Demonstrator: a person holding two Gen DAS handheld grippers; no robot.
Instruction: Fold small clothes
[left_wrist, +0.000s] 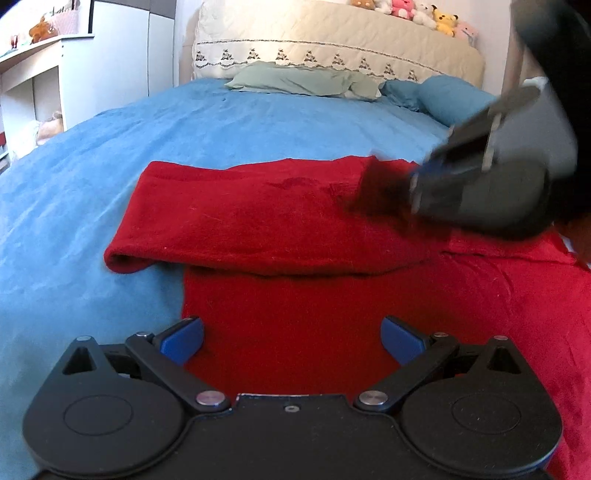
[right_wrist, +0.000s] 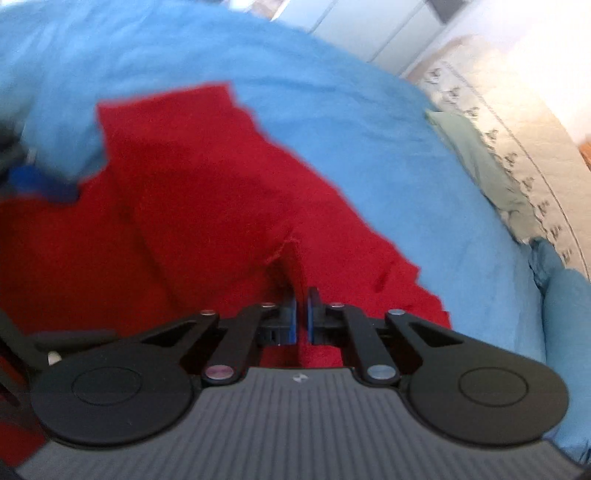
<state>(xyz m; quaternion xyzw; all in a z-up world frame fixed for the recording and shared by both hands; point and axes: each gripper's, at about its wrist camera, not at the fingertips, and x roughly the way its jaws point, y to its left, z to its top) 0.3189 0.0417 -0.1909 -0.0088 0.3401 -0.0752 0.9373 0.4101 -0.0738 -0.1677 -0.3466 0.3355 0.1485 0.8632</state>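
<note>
blue bedspread (left_wrist: 258, 118), green pillow (left_wrist: 303, 79), plush toys (left_wrist: 413, 11)

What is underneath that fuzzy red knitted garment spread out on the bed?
The fuzzy red garment lies on a blue bedspread, which shows all around it. Its folded-over part rests on its own lower layer. Whatever is beneath the fabric itself is covered.

Both wrist views low, close over bed (left_wrist: 110, 147); share red garment (left_wrist: 295, 314).
</note>
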